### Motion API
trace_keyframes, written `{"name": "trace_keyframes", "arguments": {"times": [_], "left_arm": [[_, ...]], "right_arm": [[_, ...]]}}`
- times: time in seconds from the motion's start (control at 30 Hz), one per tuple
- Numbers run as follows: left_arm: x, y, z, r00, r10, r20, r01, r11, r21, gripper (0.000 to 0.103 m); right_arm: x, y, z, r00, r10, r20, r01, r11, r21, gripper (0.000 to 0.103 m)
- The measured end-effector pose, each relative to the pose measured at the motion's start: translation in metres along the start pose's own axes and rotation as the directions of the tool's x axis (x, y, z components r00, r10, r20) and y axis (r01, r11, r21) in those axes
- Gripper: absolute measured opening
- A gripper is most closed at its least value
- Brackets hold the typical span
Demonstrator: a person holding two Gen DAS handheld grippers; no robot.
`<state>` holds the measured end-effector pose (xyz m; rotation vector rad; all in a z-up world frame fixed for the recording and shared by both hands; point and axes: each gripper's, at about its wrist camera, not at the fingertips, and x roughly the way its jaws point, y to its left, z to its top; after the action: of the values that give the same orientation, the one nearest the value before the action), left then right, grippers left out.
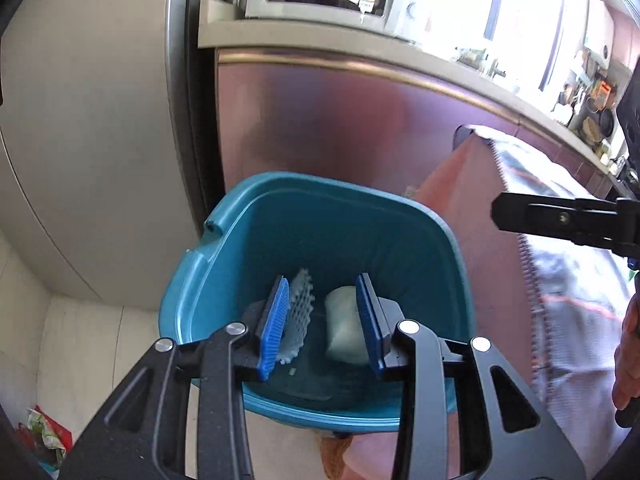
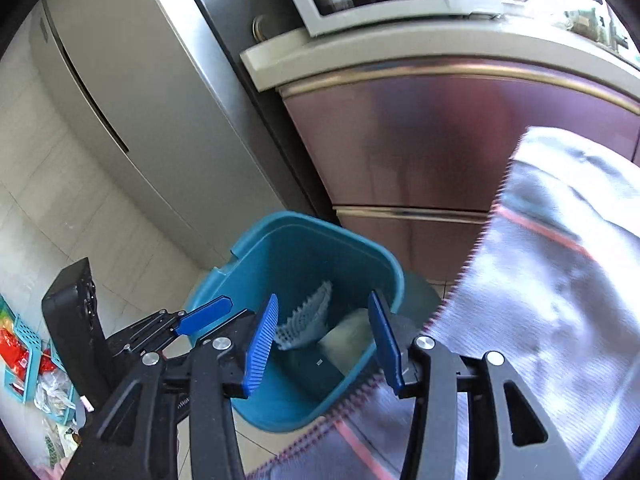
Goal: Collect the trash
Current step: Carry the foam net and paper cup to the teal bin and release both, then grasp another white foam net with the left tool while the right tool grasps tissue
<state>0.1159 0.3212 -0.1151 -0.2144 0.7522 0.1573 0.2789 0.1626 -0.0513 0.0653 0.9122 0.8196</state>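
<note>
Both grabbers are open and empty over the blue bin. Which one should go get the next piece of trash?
Probably the right gripper. It sits beside the cloth-covered table, while the left gripper hangs directly above the bin, which already holds a foam net and a white wad.

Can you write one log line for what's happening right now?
left gripper: open, empty, over teal bin | right gripper: open, empty | in bin: white foam net, white wad

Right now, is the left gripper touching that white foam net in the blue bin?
Apart. The left wrist view shows the left gripper open above the bin, with the foam net lying at the bottom.
</note>
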Motion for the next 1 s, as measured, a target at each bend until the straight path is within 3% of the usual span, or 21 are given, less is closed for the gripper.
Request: {"name": "trace_keyframes", "arguments": {"times": [0.17,0.27,0.37,0.47,0.63,0.73,0.9,1.0], "left_arm": [[-0.045,-0.028,0.009,0.988,-0.109,0.109,0.103,0.993,0.054,0.044],[-0.079,-0.055,0.01,0.963,-0.206,0.172,0.185,0.974,0.128,0.053],[-0.099,-0.092,0.009,0.929,-0.317,0.188,0.28,0.939,0.199,0.058],[-0.109,-0.132,0.001,0.884,-0.44,0.155,0.392,0.881,0.265,0.063],[-0.111,-0.212,-0.023,0.804,-0.594,0.022,0.55,0.758,0.35,0.065],[-0.111,-0.256,-0.045,0.757,-0.649,-0.071,0.622,0.684,0.382,0.065],[-0.111,-0.311,-0.079,0.662,-0.719,-0.211,0.732,0.559,0.39,0.066],[-0.105,-0.336,-0.092,0.631,-0.729,-0.265,0.762,0.518,0.389,0.069]], "right_arm": [[-0.063,-0.005,-0.011,0.995,0.03,0.1,-0.027,0.999,-0.039,0.054],[-0.107,-0.014,-0.025,0.987,0.027,0.161,-0.019,0.998,-0.053,0.058],[-0.15,-0.031,-0.044,0.977,-0.002,0.214,0.011,0.999,-0.039,0.059],[-0.186,-0.053,-0.065,0.965,-0.077,0.251,0.078,0.997,0.004,0.06],[-0.244,-0.089,-0.113,0.928,-0.234,0.29,0.209,0.971,0.114,0.06],[-0.277,-0.112,-0.142,0.9,-0.314,0.303,0.266,0.945,0.19,0.06],[-0.319,-0.147,-0.178,0.84,-0.452,0.302,0.365,0.88,0.302,0.06],[-0.342,-0.17,-0.204,0.803,-0.523,0.286,0.406,0.831,0.38,0.06]]}}
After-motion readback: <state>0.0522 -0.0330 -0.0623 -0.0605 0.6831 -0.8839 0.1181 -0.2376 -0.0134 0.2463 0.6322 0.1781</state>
